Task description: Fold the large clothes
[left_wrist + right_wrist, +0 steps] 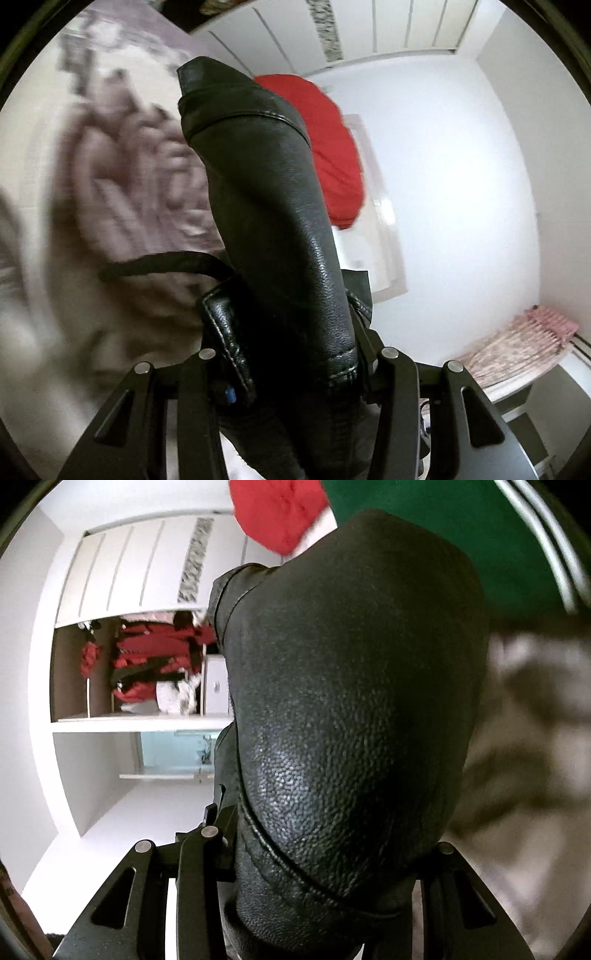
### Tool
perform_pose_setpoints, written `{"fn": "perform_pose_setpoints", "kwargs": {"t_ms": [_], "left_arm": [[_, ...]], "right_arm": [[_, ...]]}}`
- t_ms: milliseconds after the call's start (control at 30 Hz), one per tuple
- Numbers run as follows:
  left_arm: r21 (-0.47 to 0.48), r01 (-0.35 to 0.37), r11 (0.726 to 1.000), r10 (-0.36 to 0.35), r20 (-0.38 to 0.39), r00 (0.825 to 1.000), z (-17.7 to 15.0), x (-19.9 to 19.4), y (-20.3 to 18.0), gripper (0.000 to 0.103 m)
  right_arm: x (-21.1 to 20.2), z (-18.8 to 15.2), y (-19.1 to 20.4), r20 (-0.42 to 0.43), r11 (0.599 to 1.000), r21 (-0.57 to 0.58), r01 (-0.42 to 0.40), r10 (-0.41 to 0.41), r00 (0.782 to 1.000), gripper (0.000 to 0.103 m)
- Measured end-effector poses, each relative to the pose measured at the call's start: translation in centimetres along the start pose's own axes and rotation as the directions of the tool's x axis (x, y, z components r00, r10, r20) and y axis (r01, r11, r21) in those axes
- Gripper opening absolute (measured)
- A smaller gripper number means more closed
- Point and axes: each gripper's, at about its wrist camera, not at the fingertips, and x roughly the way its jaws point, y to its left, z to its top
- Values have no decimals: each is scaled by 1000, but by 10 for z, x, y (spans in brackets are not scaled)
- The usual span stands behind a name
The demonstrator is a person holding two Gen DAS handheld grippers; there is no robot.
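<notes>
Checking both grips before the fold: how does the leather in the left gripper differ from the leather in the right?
Left gripper pinches a narrow, elongated leather fold with a stitched seam edge showing. Right gripper clamps a broader, rounded leather bulge filling most of its view. Both are black, pebbled and gripped.

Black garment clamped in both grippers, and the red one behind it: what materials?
Black garment: looks like leather or faux leather; pebbled grain, soft sheen, topstitched seams. Real or synthetic, I cannot tell. Red garment: matte woven or knit fabric, soft folds, no shine.
</notes>
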Motion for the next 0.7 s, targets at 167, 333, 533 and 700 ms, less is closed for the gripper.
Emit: {"fn": "perform_pose_setpoints", "kwargs": {"t_ms": [167, 333, 533, 700], "left_arm": [[-5, 112, 994, -112, -2, 994, 15, 112, -31, 41], [-2, 185, 983, -185, -27, 982, 7, 205, -30, 41], [60, 134, 989, -123, -161, 979, -15, 293, 26, 42], [149, 151, 977, -107, -270, 957, -24, 307, 57, 45]], "right_arm": [[-60, 145, 51, 68, 994, -94, 59, -53, 996, 42], [-94, 272, 61, 97, 983, -144, 110, -97, 991, 42], [-83, 340, -34, 52, 976, -108, 189, -184, 982, 42], [-74, 345, -109, 54, 980, -49, 194, -191, 980, 53]]}}
